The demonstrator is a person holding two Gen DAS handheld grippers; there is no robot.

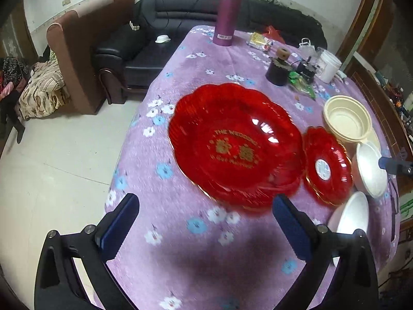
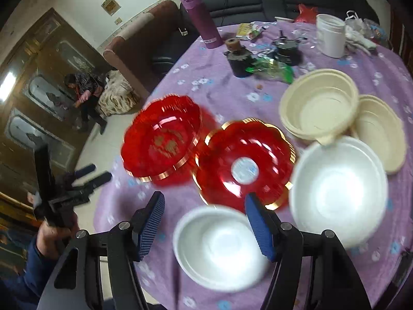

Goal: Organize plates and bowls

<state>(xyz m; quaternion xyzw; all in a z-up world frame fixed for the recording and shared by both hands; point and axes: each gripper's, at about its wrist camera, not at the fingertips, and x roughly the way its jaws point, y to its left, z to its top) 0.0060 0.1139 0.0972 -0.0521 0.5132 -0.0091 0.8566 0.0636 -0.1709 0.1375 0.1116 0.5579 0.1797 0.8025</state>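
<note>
A big red scalloped plate (image 1: 235,147) with gold lettering lies on the purple flowered tablecloth. A smaller gold-rimmed red plate (image 1: 326,166) touches its right side. My left gripper (image 1: 205,199) hangs open over the cloth just before the big plate, holding nothing. In the right wrist view my right gripper (image 2: 204,196) is open and empty above a small white bowl (image 2: 219,245). A larger white bowl (image 2: 338,191) sits to the right of it. Beyond are the small red plate (image 2: 245,165), the big red plate (image 2: 162,139) and nested cream bowls (image 2: 320,103).
A purple flask (image 1: 229,13), a white jar (image 1: 329,66), dark tins (image 1: 277,73) and a green wrapper (image 1: 302,84) crowd the table's far end. The table edge (image 1: 134,139) drops to the floor on the left. A sofa (image 1: 155,31) stands behind. A person (image 2: 86,90) sits far off.
</note>
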